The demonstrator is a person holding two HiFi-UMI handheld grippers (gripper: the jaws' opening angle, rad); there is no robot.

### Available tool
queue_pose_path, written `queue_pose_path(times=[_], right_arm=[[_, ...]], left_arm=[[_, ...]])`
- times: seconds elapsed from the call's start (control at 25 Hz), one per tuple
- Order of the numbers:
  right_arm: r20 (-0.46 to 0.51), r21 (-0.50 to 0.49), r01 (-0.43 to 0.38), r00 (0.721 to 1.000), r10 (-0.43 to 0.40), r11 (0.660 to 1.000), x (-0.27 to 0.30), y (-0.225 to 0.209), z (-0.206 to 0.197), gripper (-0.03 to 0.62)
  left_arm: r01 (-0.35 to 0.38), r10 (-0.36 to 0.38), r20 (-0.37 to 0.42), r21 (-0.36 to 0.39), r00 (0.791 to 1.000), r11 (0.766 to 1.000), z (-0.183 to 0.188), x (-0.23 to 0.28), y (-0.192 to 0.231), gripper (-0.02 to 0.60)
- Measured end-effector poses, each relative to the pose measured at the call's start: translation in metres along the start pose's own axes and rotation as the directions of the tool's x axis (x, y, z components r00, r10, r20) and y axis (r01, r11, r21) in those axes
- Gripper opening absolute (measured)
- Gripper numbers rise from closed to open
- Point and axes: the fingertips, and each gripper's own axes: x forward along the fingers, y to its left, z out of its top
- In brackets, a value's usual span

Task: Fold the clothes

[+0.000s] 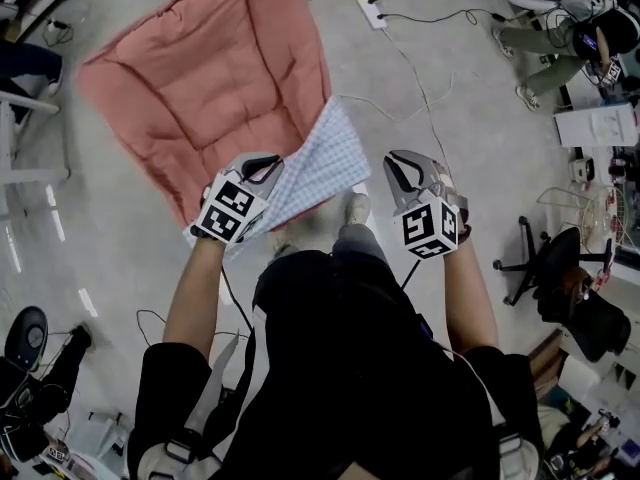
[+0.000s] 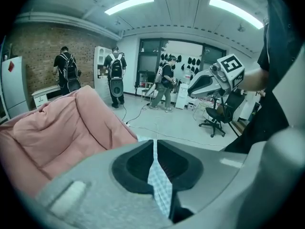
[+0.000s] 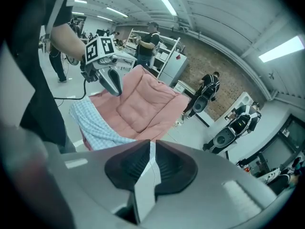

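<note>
Two grippers: the left gripper [image 1: 265,168] and the right gripper [image 1: 402,168] are held out in front of the person at about the same height, well apart. Both tilt downward, with their marker cubes facing up.
Left gripper: jaws squeezed together on the near edge of the checked cloth [image 1: 325,163]. Its own view shows a thin fold of blue-and-white check running up between the dark pads and hanging out toward the camera.
Right gripper: jaws drawn almost together, with a pale strip [image 3: 145,182] pinched between the pads. The strip looks plain, and I cannot tell whether it is part of the checked cloth. Seen from above, this gripper sits just beside the cloth's right edge.
Checked cloth: up off the floor at the end the left gripper grips. The rest slopes away over the near right corner of the pink quilt [image 1: 210,78], and its far point lies along the quilt's right edge.
Pink quilt: spread flat on the floor [image 1: 450,98], ahead and left of the person, stitched into panels.
Power strip [image 1: 373,12]: white, on the floor beyond the quilt's far right corner, with thin cables trailing from it.
Office chair [image 1: 545,263]: black, on the floor to the person's right.
Others in the room: people with backpacks [image 2: 116,73] standing near the far wall.
</note>
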Motion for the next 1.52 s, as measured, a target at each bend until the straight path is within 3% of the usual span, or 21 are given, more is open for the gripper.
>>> queue_pose_path(times=[0.16, 0.36, 0.44, 0.6, 0.84, 1.0, 1.08, 1.2, 1.36, 1.52], right_arm=[[0.045, -0.034, -0.053, 0.997, 0.055, 0.998, 0.024, -0.041, -0.017, 0.038], [0.097, -0.13, -0.217, 0.968, 0.23, 0.967, 0.091, -0.082, -0.048, 0.034], [0.11, -0.192, -0.301, 0.939, 0.325, 0.934, 0.116, -0.092, -0.054, 0.032], [0.098, -0.311, -0.439, 0.868, 0.488, 0.843, 0.167, -0.093, -0.07, 0.028], [0.062, -0.365, -0.488, 0.837, 0.544, 0.792, 0.246, -0.079, -0.088, 0.025], [0.081, -0.328, -0.507, 0.825, 0.559, 0.797, 0.29, -0.072, -0.098, 0.026], [0.082, -0.34, -0.523, 0.811, 0.579, 0.781, 0.309, -0.058, -0.099, 0.028], [0.04, -0.413, -0.563, 0.774, 0.632, 0.716, 0.334, -0.032, -0.103, 0.056], [-0.039, -0.44, -0.666, 0.684, 0.728, 0.602, 0.35, -0.012, -0.108, 0.11], [-0.089, -0.454, -0.716, 0.629, 0.772, 0.531, 0.365, -0.007, -0.111, 0.123]], left_arm=[[-0.057, 0.056, -0.027, -0.043, 0.998, 0.997, 0.012, 0.03, 0.004, 0.032], [-0.189, 0.174, -0.114, -0.141, 0.978, 0.972, 0.007, 0.089, 0.016, 0.033], [-0.263, 0.239, -0.13, -0.217, 0.962, 0.94, 0.005, 0.106, 0.02, 0.037], [-0.397, 0.363, -0.161, -0.353, 0.918, 0.847, -0.006, 0.125, 0.014, 0.038], [-0.482, 0.412, -0.253, -0.385, 0.875, 0.787, -0.056, 0.147, 0.017, 0.052], [-0.506, 0.434, -0.264, -0.375, 0.861, 0.776, -0.081, 0.162, 0.029, 0.066], [-0.511, 0.436, -0.271, -0.37, 0.858, 0.776, -0.097, 0.166, 0.03, 0.084], [-0.509, 0.422, -0.296, -0.359, 0.857, 0.782, -0.118, 0.172, 0.025, 0.149], [-0.503, 0.4, -0.328, -0.347, 0.856, 0.792, -0.134, 0.177, 0.015, 0.157], [-0.504, 0.384, -0.343, -0.404, 0.857, 0.764, -0.145, 0.182, 0.021, 0.156]])
